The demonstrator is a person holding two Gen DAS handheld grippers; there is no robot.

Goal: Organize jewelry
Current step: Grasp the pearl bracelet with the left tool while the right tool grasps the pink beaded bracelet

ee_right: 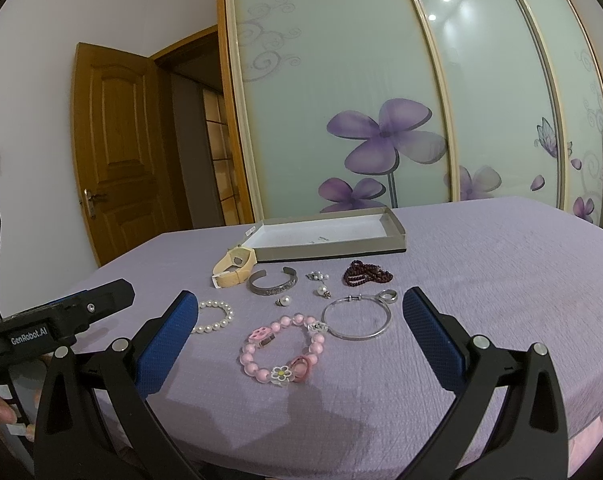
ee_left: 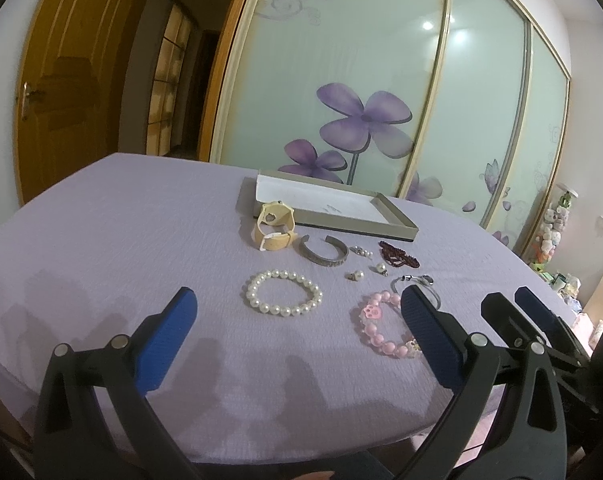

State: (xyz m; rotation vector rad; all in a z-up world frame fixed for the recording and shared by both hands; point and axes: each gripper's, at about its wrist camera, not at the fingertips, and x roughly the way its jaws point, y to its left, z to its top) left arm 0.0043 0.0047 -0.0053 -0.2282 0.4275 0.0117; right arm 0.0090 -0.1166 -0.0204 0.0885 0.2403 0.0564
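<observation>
Both grippers hang above the near edge of the surface (ee_right: 481,248), which has a purple cloth on it, and both have the jaws wide apart and hold nothing. The left gripper (ee_left: 297,312) has the pearl bracelet (ee_left: 284,297) just ahead, between its fingers. The right gripper (ee_right: 301,314) has the pink bead bracelet (ee_right: 281,350) in front of it, and the thin silver bangle (ee_right: 357,318) touches this bracelet on the right. Further away lie a grey cuff (ee_right: 272,282), a cream watch (ee_right: 234,268), small earrings (ee_right: 323,290) and dark red beads (ee_right: 366,273). Behind them stands an open flat box (ee_right: 329,255), well apart from both grippers.
</observation>
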